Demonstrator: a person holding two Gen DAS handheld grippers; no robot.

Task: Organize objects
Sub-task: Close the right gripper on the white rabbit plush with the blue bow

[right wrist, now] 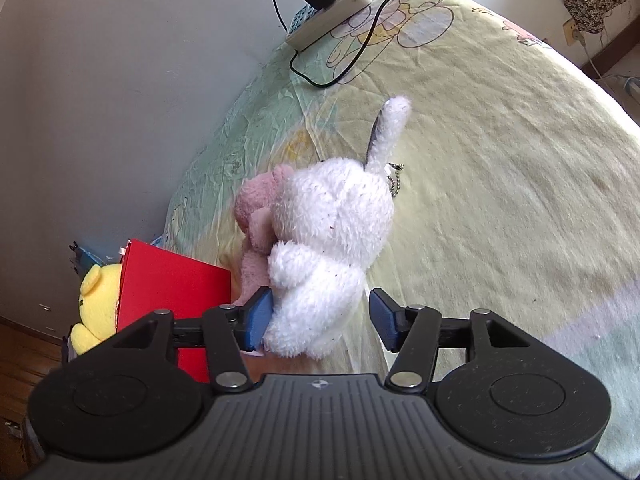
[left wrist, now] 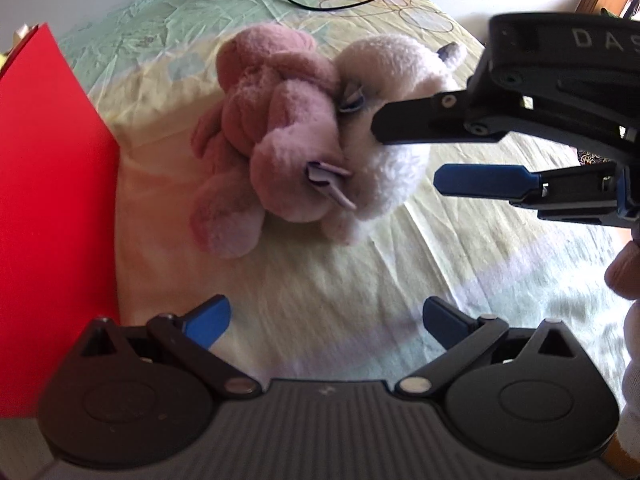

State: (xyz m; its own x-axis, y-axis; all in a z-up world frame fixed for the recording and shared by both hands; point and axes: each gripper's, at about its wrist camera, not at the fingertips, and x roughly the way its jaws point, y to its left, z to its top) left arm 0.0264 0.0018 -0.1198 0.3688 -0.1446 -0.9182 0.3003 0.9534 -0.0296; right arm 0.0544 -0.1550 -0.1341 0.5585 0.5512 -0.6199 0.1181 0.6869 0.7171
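Note:
A pink plush toy and a white plush toy lie pressed together on the pale yellow-green bedsheet. My right gripper comes in from the right and is open astride the white plush toy. Its left pad touches the fur, while its right pad stands off with a gap. The pink plush toy lies just beyond on the left. My left gripper hangs open above bare sheet in front of both toys, holding nothing.
A red box wall stands at the bed's left side, with a yellow plush toy behind it. At the far end lie a power strip and black cable. A wall runs along the left. A hand shows at right.

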